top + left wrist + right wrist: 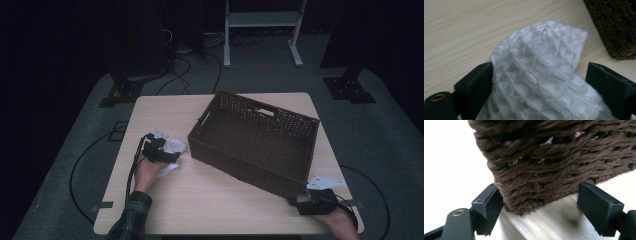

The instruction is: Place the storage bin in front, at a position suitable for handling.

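A white waffle-weave cloth (pixel 176 146) lies bunched on the wooden table (pixel 220 210), left of a dark brown wicker basket (pixel 250 160). My left gripper (pixel 171 153) is over it. In the left gripper view the cloth (pixel 541 70) fills the gap of that gripper (pixel 539 82) and touches both black jaws. My right gripper (pixel 300 202) is at the basket's near right corner. In the right gripper view this corner (pixel 544 170) sits between the jaws of that gripper (pixel 539 202), the left jaw tight against the weave and the right jaw against the wall.
The basket stands at an angle across the table's middle and right, with a handle slot (pixel 265 111) in its far wall. A white frame (pixel 262 20) and cables (pixel 200 60) are on the dark floor behind the table.
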Demonstrator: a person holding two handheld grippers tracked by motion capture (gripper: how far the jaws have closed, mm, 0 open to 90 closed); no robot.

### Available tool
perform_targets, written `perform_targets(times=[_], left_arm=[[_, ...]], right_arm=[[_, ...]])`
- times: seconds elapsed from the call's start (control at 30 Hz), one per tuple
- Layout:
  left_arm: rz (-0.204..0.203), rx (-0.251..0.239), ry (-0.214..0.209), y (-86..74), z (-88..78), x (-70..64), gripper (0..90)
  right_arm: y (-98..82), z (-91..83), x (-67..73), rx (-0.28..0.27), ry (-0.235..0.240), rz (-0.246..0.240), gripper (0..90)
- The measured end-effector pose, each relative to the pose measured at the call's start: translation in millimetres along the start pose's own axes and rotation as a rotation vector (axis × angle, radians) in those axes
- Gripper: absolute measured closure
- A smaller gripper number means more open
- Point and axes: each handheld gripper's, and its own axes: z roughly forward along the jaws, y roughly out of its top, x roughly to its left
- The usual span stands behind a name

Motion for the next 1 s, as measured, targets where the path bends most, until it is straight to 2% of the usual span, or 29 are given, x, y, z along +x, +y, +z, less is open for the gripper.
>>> perform_targets(times=[0.1, 0.23, 0.37, 0.43, 0.63, 0.8, 0.93, 1.0], left_arm=[[0.000, 0.004, -0.006, -1.0, -0.7, 1.2, 23.6], [0.000, -0.027, -0.016, -9.0, -6.8, 5.0, 36.4], [-0.010, -0.022, -0.010, -11.9, -10.7, 7.6, 48.0], [0.008, -0.013, 0.005, -12.6, -12.0, 5.5, 53.3], [0.006, -0.011, 0.008, -12.7, -14.4, 4.7, 61.2], [0.001, -0.039, -0.003, -14.9, -21.2, 3.5, 65.6], [0.002, -0.075, -0.020, -14.8, -29.7, 1.7, 65.6], [-0.011, -0.110, -0.043, -13.4, -38.6, 0.4, 65.6]], right_arm=[[0.0, 0.0, 0.0, 0.000, 0.000, 0.000, 20.8], [0.0, 0.0, 0.0, 0.000, 0.000, 0.000, 20.8], [0.0, 0.0, 0.0, 0.000, 0.000, 0.000, 20.8], [0.0, 0.0, 0.0, 0.000, 0.000, 0.000, 20.8], [0.0, 0.0, 0.0, 0.000, 0.000, 0.000, 20.7], [0.1, 0.0, 0.1, 0.000, -0.001, 0.001, 20.7], [0.1, 0.0, 0.1, 0.000, -0.001, 0.001, 20.7], [0.0, 0.0, 0.1, 0.000, -0.001, 0.001, 20.7]])
